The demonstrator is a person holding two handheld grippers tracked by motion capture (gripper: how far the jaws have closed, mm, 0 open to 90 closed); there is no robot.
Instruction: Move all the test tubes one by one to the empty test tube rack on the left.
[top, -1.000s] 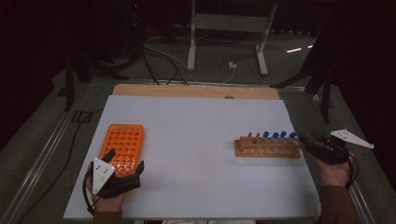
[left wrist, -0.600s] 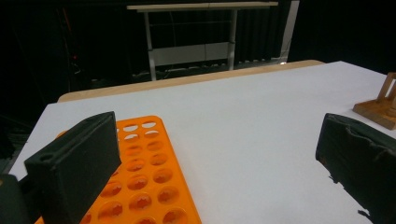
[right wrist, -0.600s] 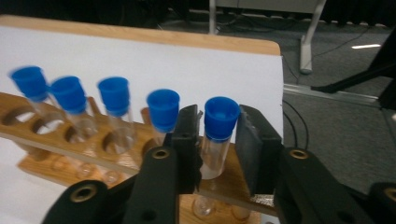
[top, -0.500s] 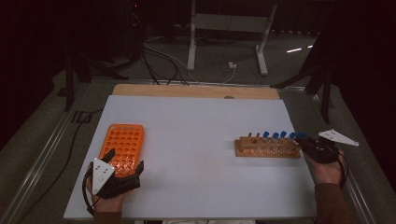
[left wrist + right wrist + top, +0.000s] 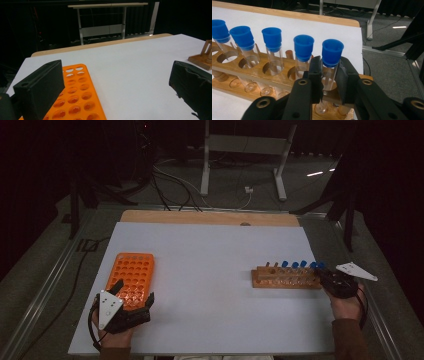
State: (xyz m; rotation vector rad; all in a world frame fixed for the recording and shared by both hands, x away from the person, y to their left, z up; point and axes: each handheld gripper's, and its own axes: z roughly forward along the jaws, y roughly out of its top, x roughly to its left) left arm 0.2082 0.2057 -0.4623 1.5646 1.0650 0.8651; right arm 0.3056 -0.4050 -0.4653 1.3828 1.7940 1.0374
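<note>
A wooden rack (image 5: 285, 279) stands at the table's right and holds several clear test tubes with blue caps. My right gripper (image 5: 326, 276) is at the rack's right end. In the right gripper view its jaws (image 5: 329, 65) are shut on the end test tube (image 5: 332, 53), just under the cap, and the tube stands upright in the wooden rack (image 5: 274, 77). At the left lies an empty orange tube rack (image 5: 131, 279). My left gripper (image 5: 134, 292) rests at its near end, open, with nothing between its jaws (image 5: 117, 75); the orange rack (image 5: 77, 100) lies beside its left jaw.
The white table top (image 5: 210, 265) has a wooden strip along its far edge. Beyond it are a metal stand (image 5: 245, 150) and cables on the dark floor. A rail (image 5: 45, 285) runs along the table's left side.
My right gripper has moved in from the right to the wooden rack's end and closed around the last tube. The left gripper has stayed put.
</note>
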